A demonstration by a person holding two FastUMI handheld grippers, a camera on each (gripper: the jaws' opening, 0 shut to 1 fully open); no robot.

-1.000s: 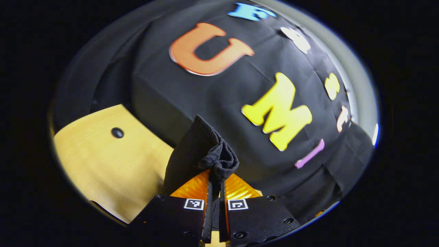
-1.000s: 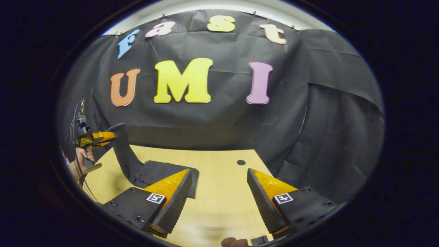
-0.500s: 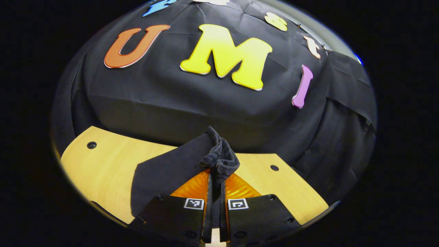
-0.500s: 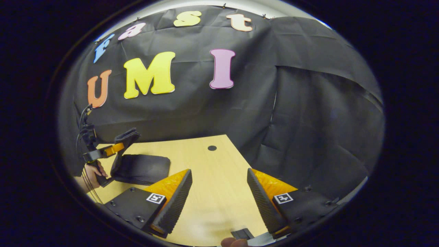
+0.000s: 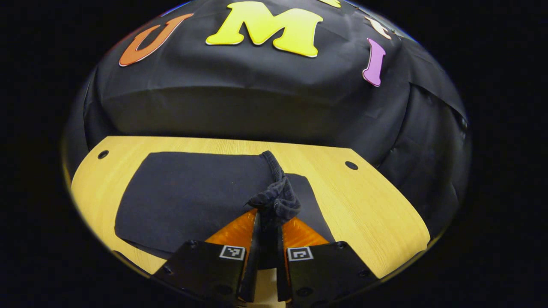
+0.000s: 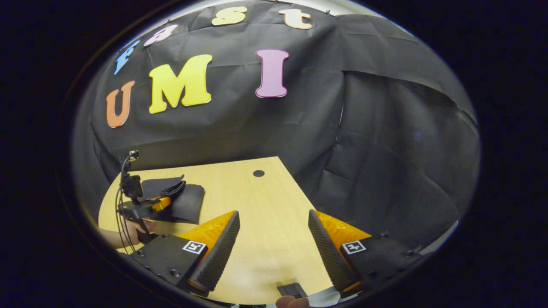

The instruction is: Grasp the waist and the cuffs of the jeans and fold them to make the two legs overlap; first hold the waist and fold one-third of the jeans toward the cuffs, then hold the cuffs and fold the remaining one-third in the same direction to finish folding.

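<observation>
Left claw [image 5: 266, 222] pinches the jeans [image 5: 192, 192] cuff hem.
Right claw [image 6: 274, 239] gapes, released, over bare tabletop [image 6: 265, 205] (jeans to its left).

Bare bench [image 6: 265, 205] is seen between the wide-apart fingers of the right hand-held gripper [image 6: 274, 239] and ahead of them, up to the black cloth wall [image 6: 299, 128] that closes the far edge. The left part of the bench is taken up by the folded jeans [image 5: 192, 192], bunched in the closed left hand-held gripper [image 5: 267, 226], with a hand [image 6: 137, 226] just behind it.
</observation>
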